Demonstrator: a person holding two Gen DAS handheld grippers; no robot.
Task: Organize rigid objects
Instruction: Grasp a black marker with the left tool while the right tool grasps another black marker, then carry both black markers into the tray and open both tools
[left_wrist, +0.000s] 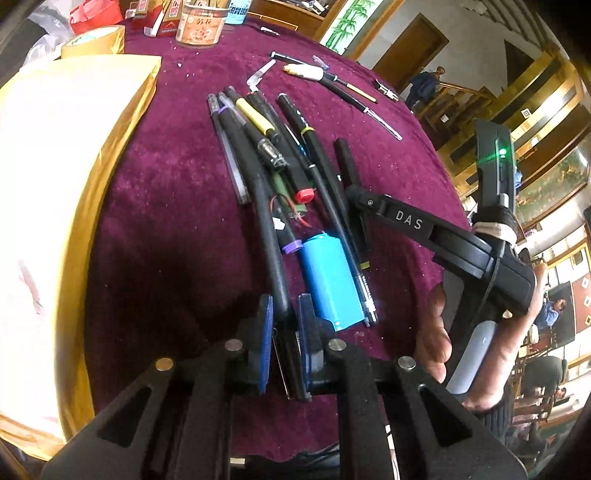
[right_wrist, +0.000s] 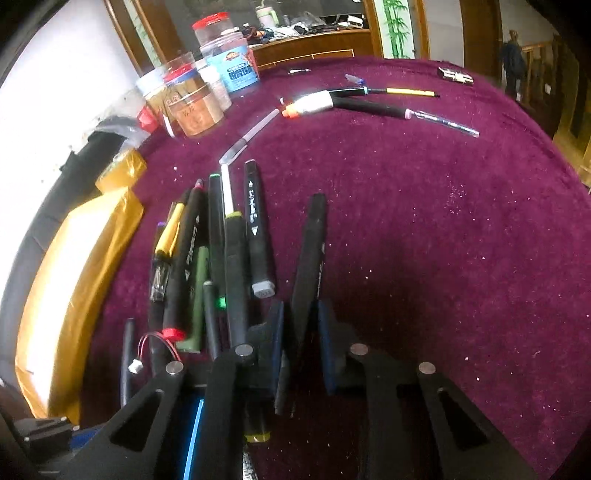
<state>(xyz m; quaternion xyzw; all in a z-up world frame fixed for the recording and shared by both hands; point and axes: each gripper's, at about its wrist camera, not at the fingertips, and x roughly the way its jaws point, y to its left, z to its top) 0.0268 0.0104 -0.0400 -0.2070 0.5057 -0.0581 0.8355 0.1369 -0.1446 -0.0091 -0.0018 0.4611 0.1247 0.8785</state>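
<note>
A pile of pens and markers lies on the maroon cloth, with a blue battery pack at its near end. My left gripper is shut on a long black pen from the pile. My right gripper is shut on a black marker at the pile's right side; it also shows in the left wrist view, low over the cloth. The pile shows in the right wrist view to the left of my fingers.
A gold-wrapped package lies to the left. Jars and a tape roll stand at the back. More loose pens lie farther back on the cloth. The table edge curves off to the right.
</note>
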